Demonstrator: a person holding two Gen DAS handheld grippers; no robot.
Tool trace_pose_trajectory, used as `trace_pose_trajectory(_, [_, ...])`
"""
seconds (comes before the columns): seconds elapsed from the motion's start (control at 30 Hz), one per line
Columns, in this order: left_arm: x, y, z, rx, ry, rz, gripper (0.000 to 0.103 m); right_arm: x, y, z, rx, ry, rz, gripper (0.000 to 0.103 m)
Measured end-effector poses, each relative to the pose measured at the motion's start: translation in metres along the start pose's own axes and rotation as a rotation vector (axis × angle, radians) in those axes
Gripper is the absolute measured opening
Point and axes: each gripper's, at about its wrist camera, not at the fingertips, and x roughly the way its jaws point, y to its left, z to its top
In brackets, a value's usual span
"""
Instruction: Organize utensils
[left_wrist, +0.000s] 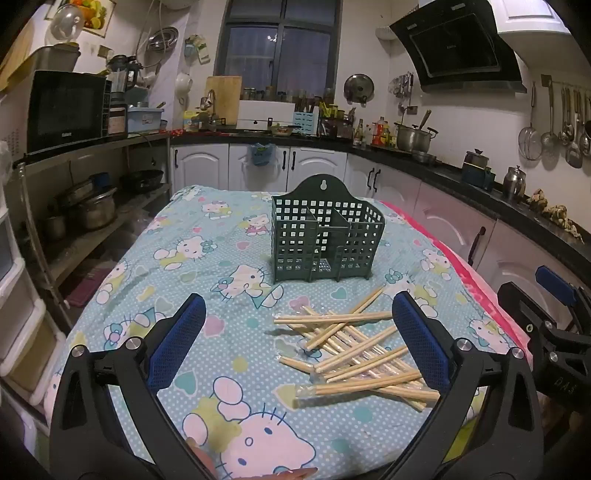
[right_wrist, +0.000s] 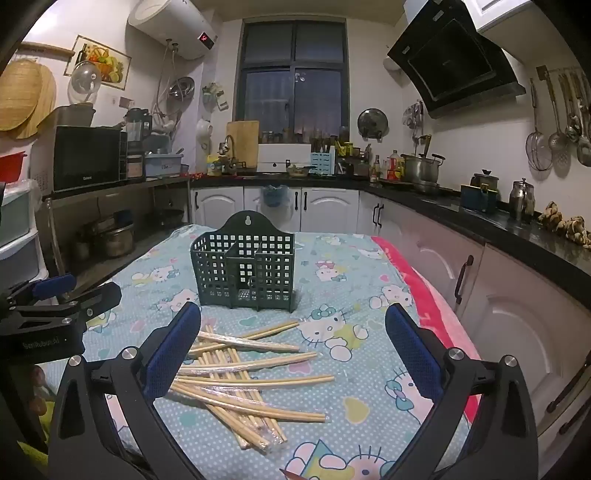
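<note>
Both grippers hang wide open and empty above the table, chopsticks loose, holder unfilled.

From the left: the left gripper (left_wrist: 299, 314) stands with its jaws spread fully, nothing between the pads, and the pile of chopsticks (left_wrist: 354, 350) lies to its right, partly behind its right finger. The right gripper (right_wrist: 293, 330), equally wide and empty, has the same pile (right_wrist: 240, 384) just ahead and to its left, so the heap sits between the two tools. It looks slightly nearer the right one. The sticks cross each other, most long axes running roughly side to side or diagonally. Beyond them the green slotted holder (right_wrist: 245, 273) stands upright on the patterned tablecloth (left_wrist: 207, 258), compartments apparently empty.
</note>
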Motion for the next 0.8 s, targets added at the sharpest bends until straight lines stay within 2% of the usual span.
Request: trace_pose_trajectory(0.8, [0.0002,0.0005,0.0001,-0.012,-0.005,-0.005,0.093,0.0005,-0.0005,0.0003,0.008,0.011,0.003,0.097])
